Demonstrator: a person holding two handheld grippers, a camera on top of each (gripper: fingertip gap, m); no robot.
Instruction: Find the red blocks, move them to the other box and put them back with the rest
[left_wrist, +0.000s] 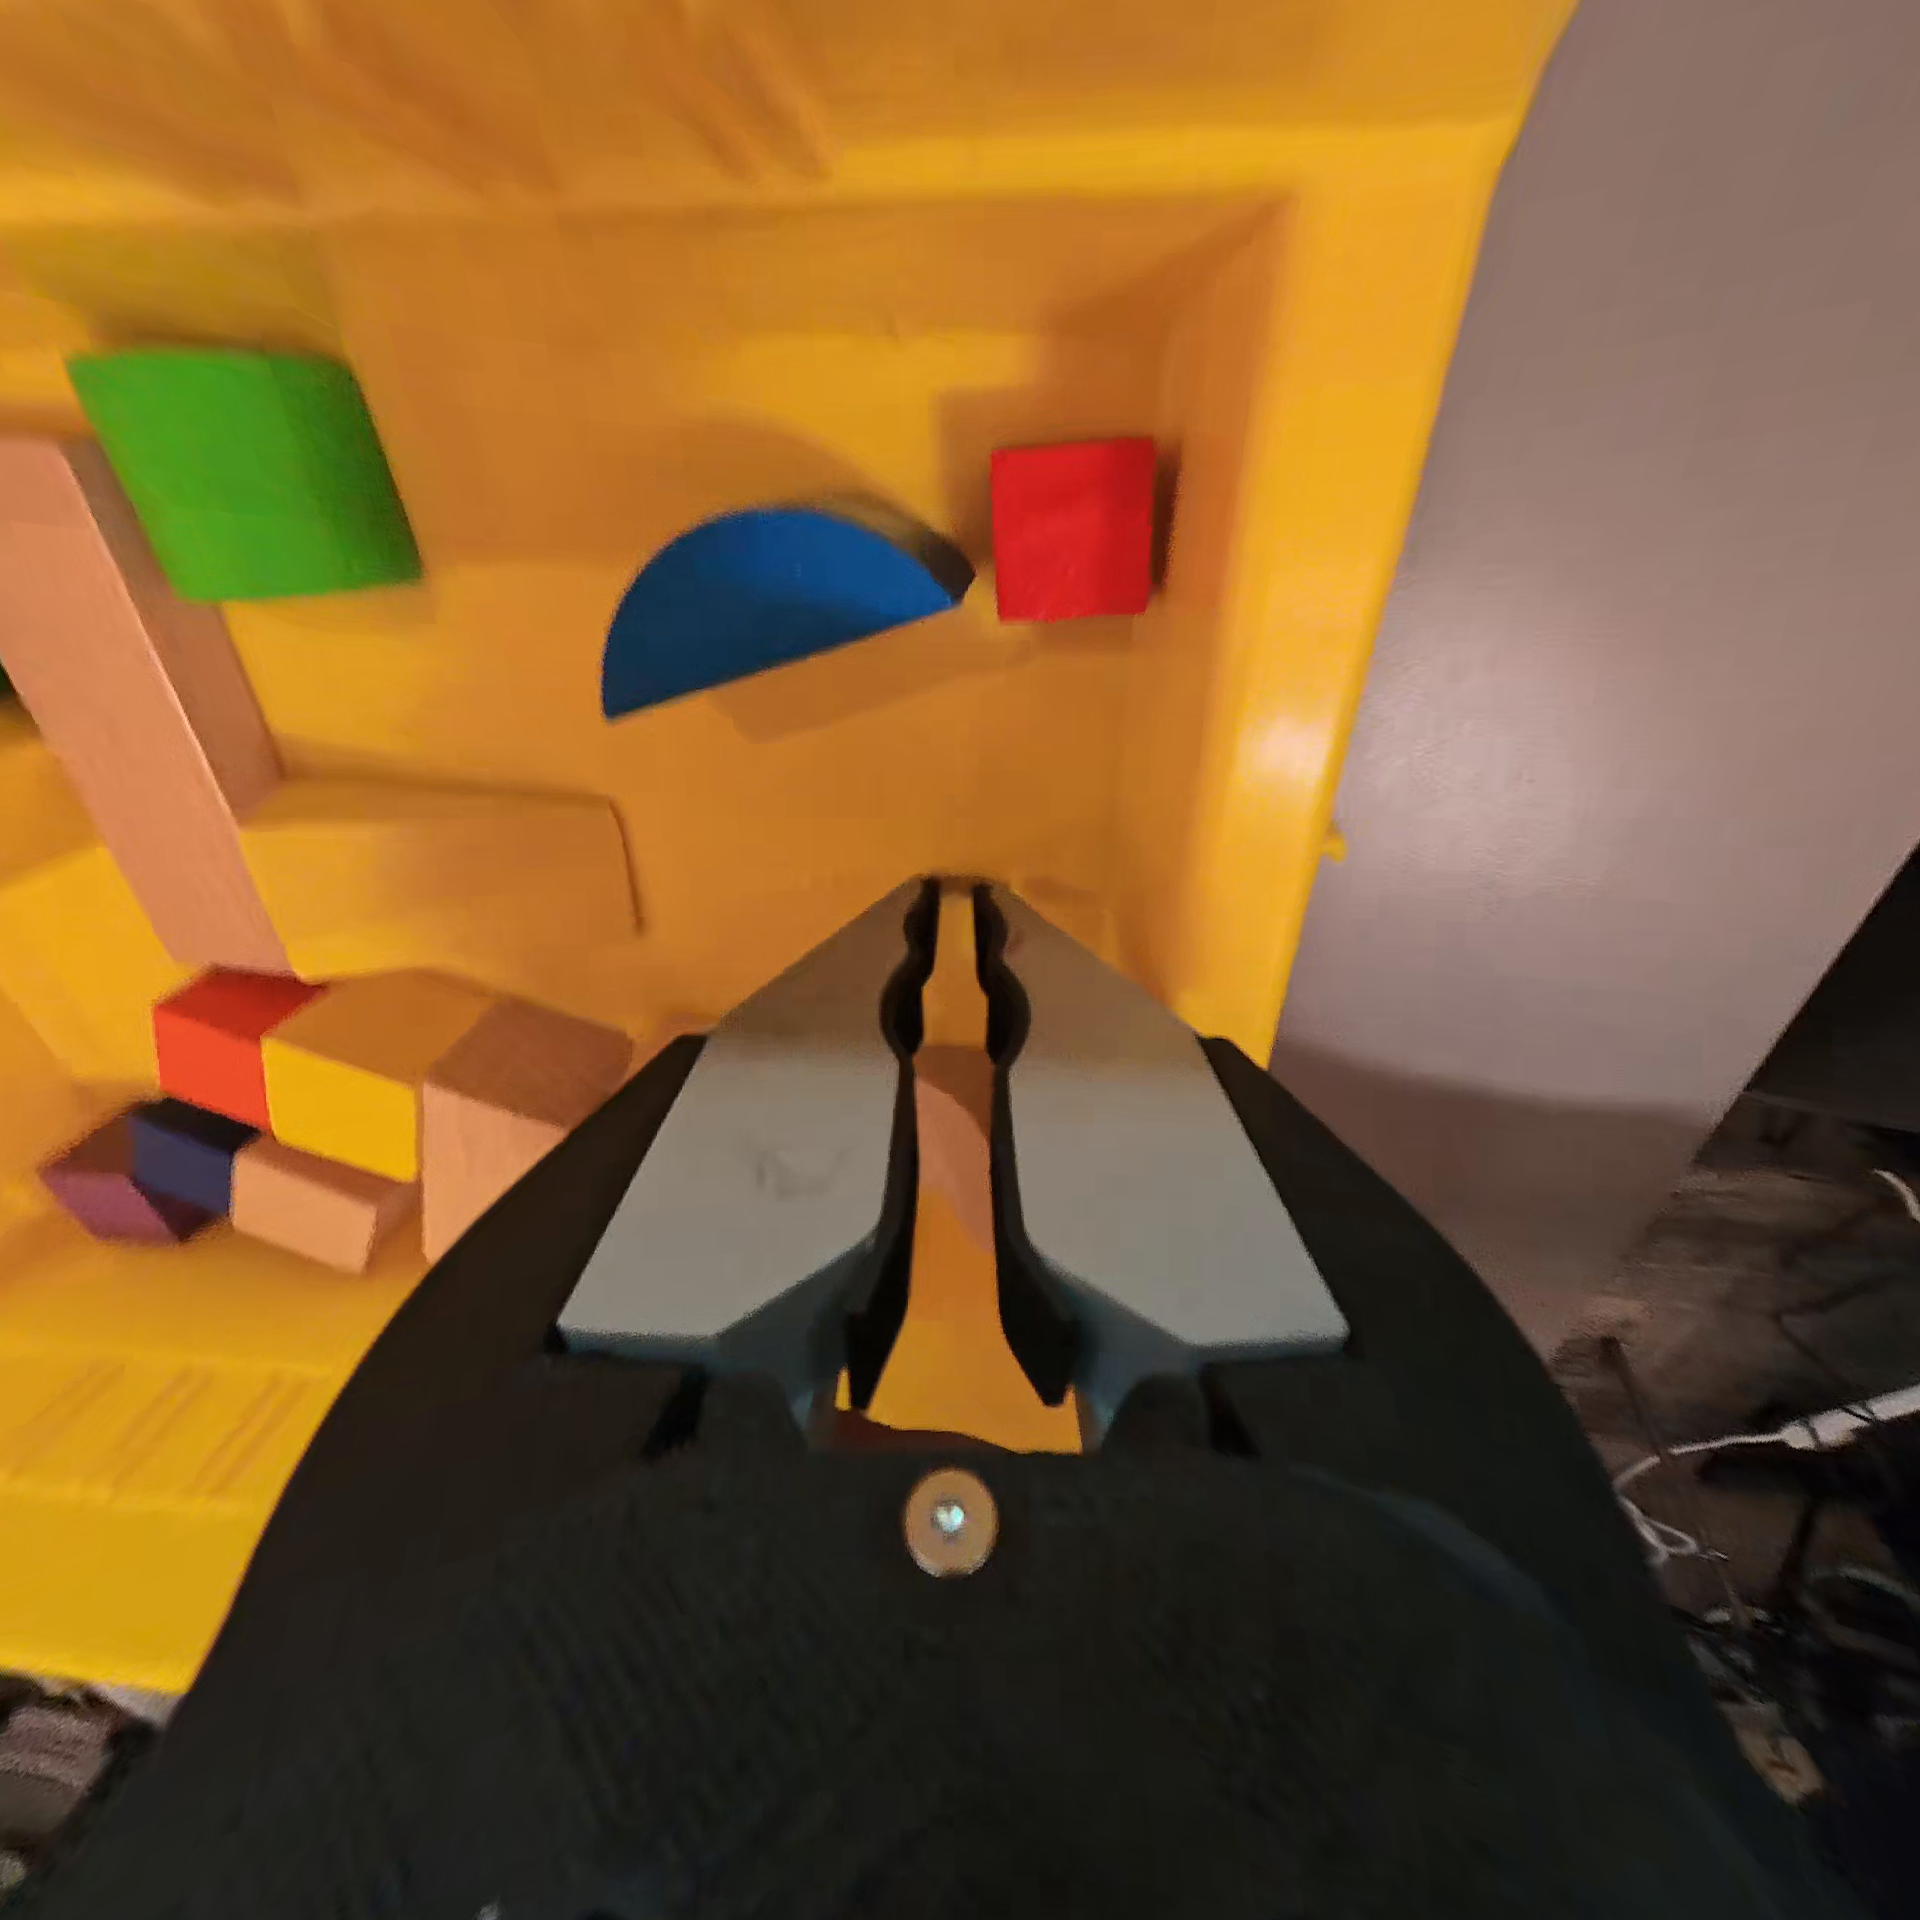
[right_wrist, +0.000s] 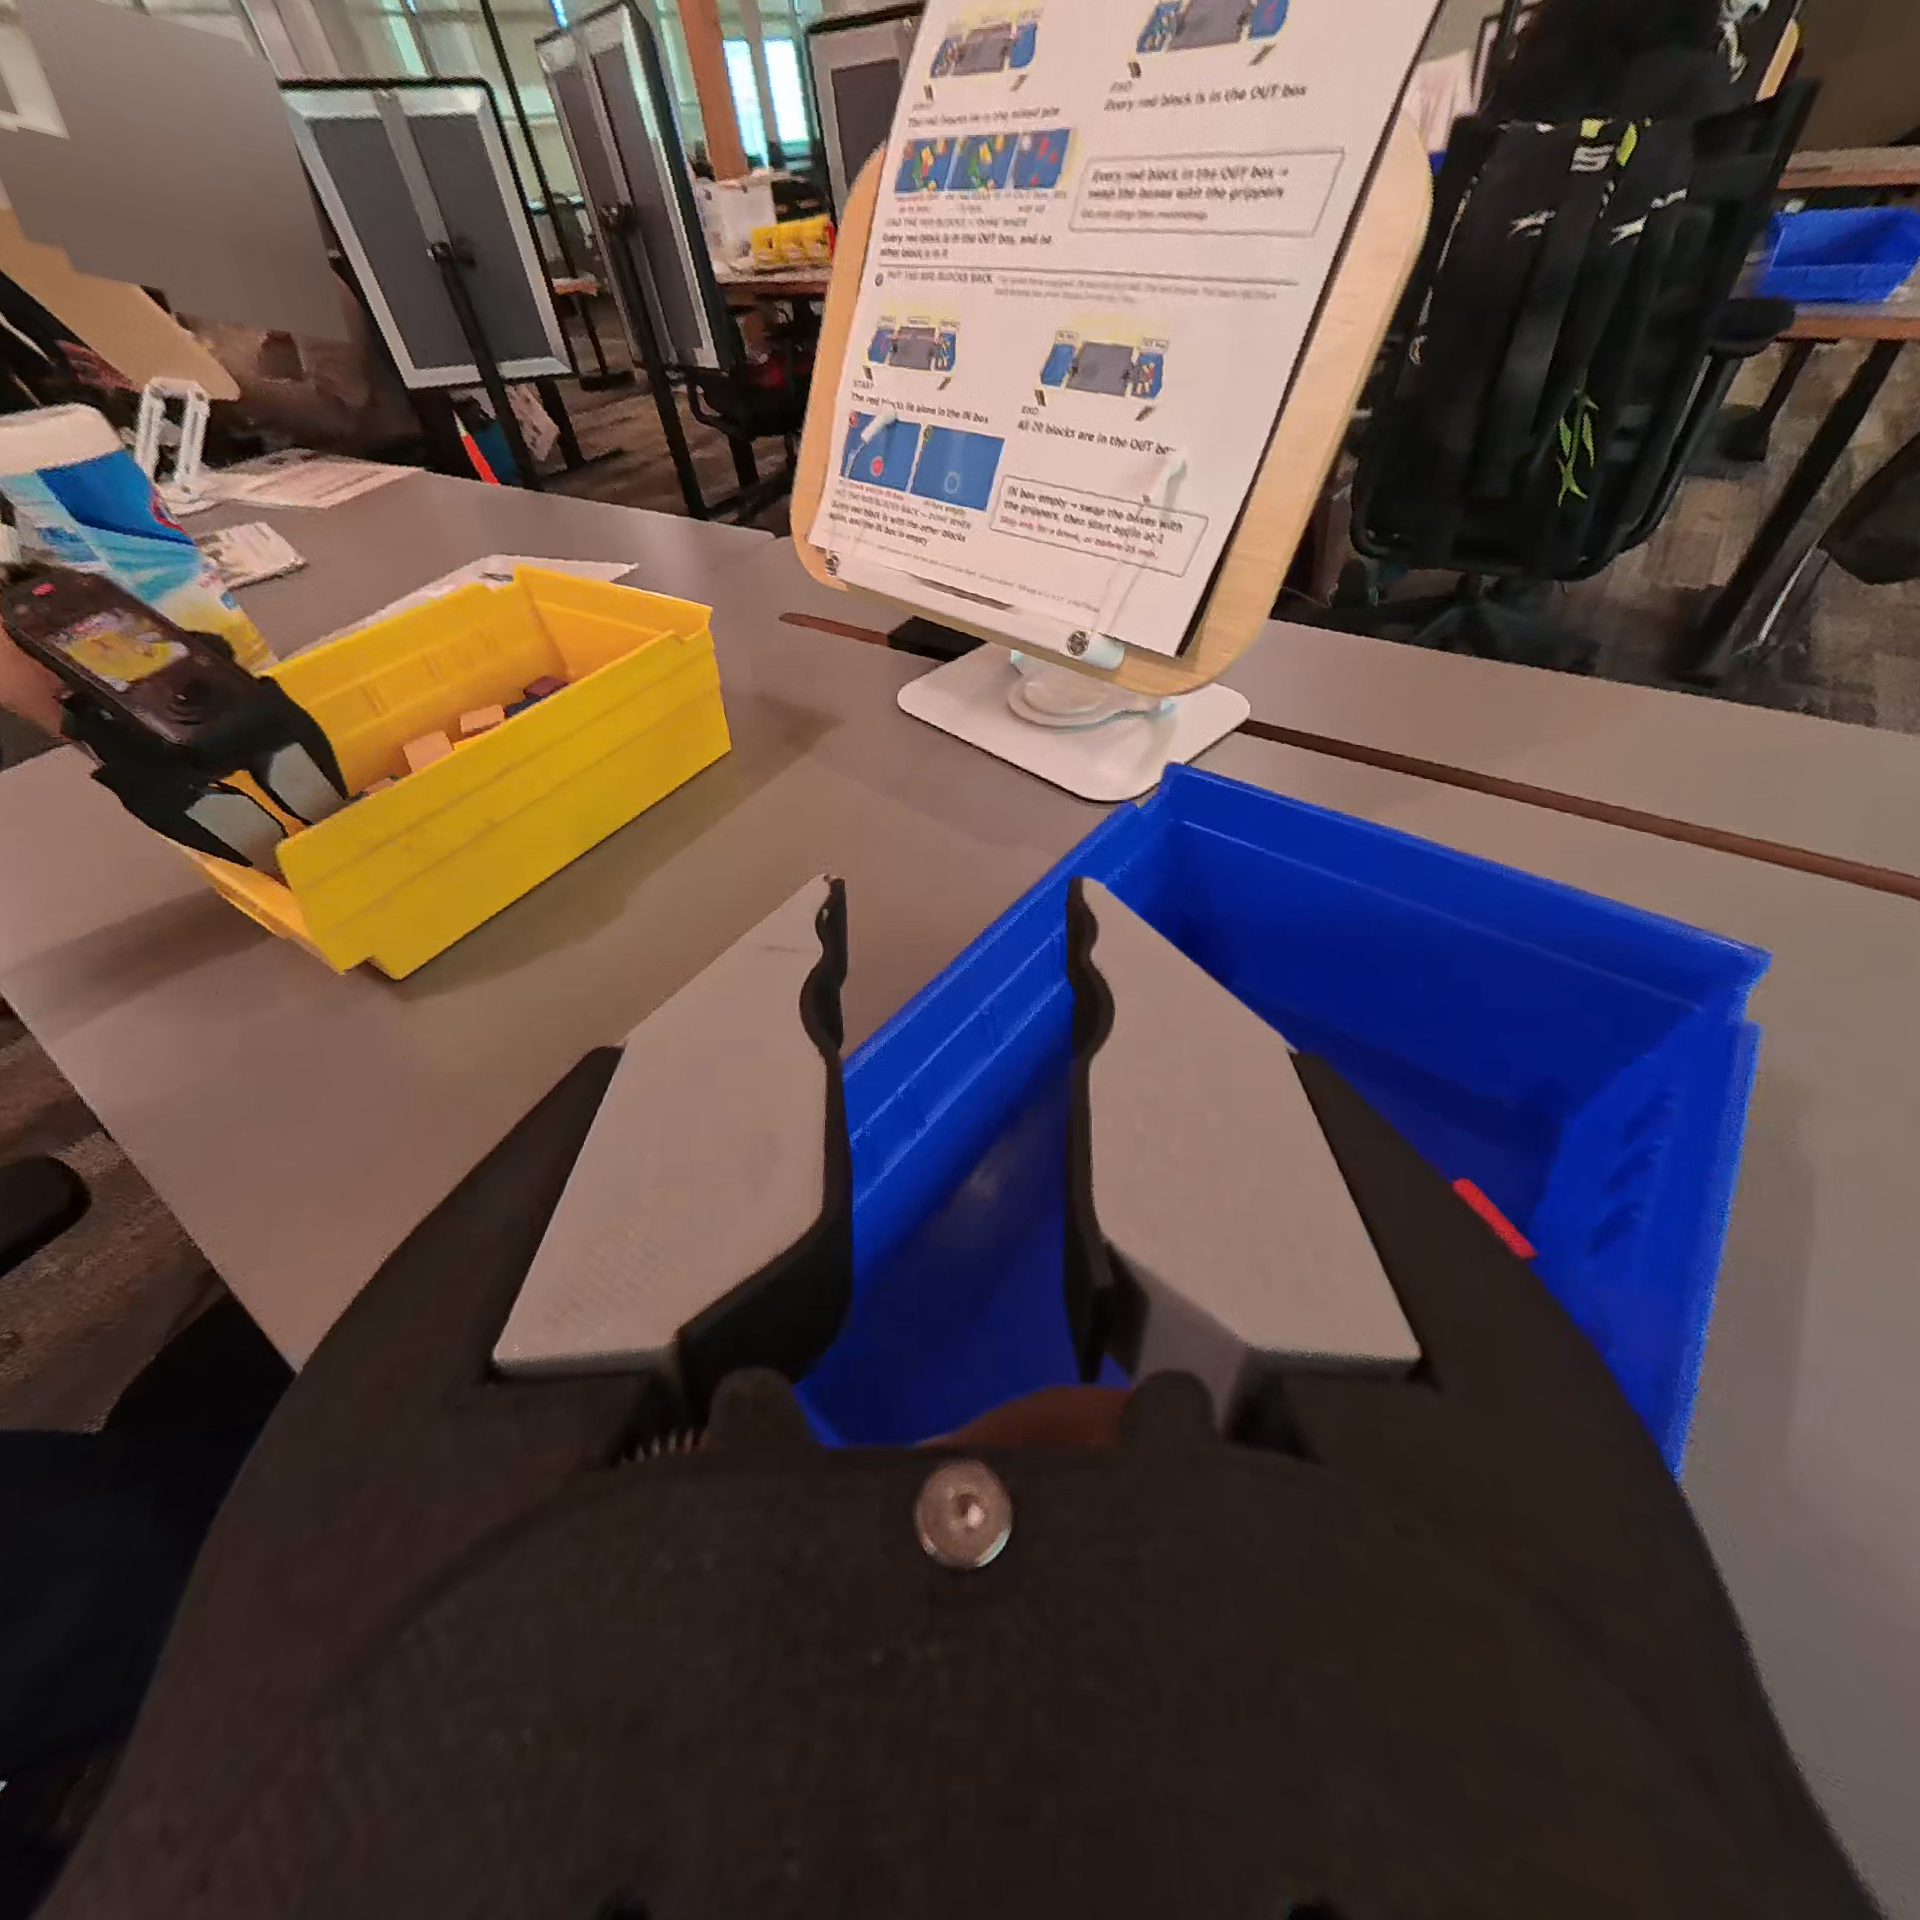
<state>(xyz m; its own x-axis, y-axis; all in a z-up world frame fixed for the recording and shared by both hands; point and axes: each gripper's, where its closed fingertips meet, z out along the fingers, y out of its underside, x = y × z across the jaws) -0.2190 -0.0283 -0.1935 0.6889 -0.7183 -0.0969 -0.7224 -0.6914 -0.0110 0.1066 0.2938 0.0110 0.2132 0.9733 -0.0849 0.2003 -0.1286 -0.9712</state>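
Note:
The left wrist view is blurred. My left gripper (left_wrist: 956, 891) is shut with nothing between its tips, low inside the yellow box (left_wrist: 1288, 727) near its right wall. A red cube (left_wrist: 1075, 530) lies ahead in the far right corner, beside a blue half-disc (left_wrist: 769, 603). Another red block (left_wrist: 218, 1034) sits in the pile at left. My right gripper (right_wrist: 953, 888) is open and empty above the near-left wall of the blue box (right_wrist: 1403, 935). A red sliver (right_wrist: 1491, 1216) shows inside, mostly hidden by the gripper. The yellow box (right_wrist: 499, 831) and left gripper (right_wrist: 275, 800) show at left.
A green block (left_wrist: 249, 473), plain wooden blocks (left_wrist: 114, 696) and yellow, purple and dark blue blocks fill the yellow box's left side. On the grey table (right_wrist: 416, 1091) stand a sheet holder (right_wrist: 1091, 364) behind the boxes and a wipes canister (right_wrist: 94, 509) at far left.

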